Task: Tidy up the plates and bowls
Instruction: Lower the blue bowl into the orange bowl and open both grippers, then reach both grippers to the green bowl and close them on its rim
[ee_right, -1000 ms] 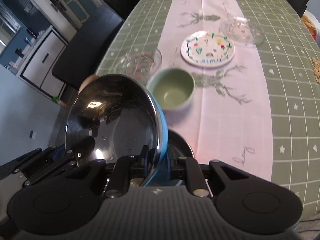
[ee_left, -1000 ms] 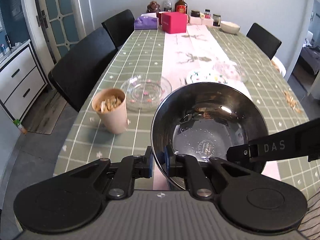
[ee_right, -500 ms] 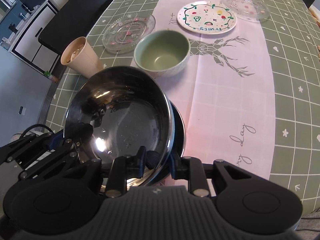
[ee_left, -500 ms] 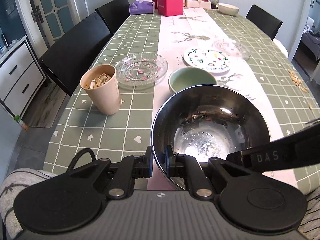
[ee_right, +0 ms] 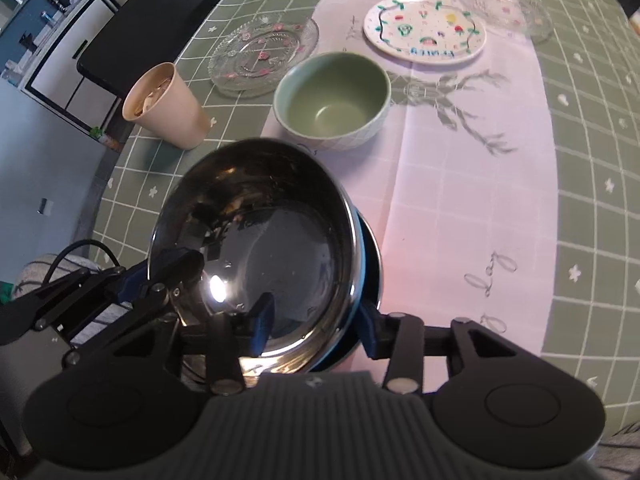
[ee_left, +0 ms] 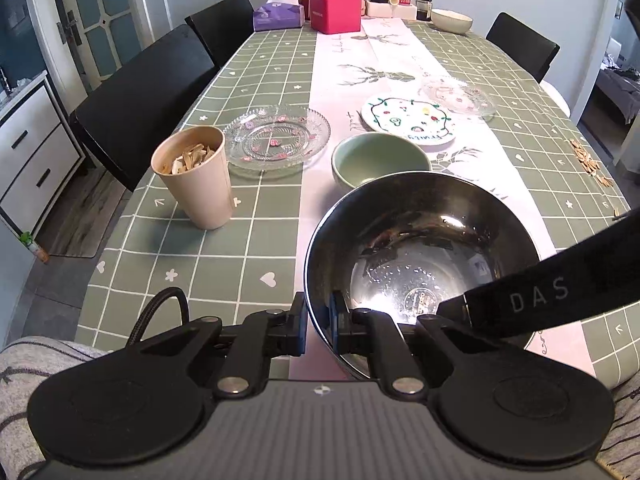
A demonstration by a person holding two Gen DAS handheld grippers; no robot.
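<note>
Dining table (ee_left: pixel 256 236), green checked cloth. Steel bowl (ee_left: pixel 420 256) down at near edge, seemingly nested in blue-rimmed bowl (ee_right: pixel 366 248). Left gripper (ee_left: pixel 319 320) clamped tight on rim. Right gripper (ee_right: pixel 316 326) jaws opening, pads clear of rim. Step: release. Next: left lets go, green bowl (ee_right: pixel 332 100) likely follows.
</note>
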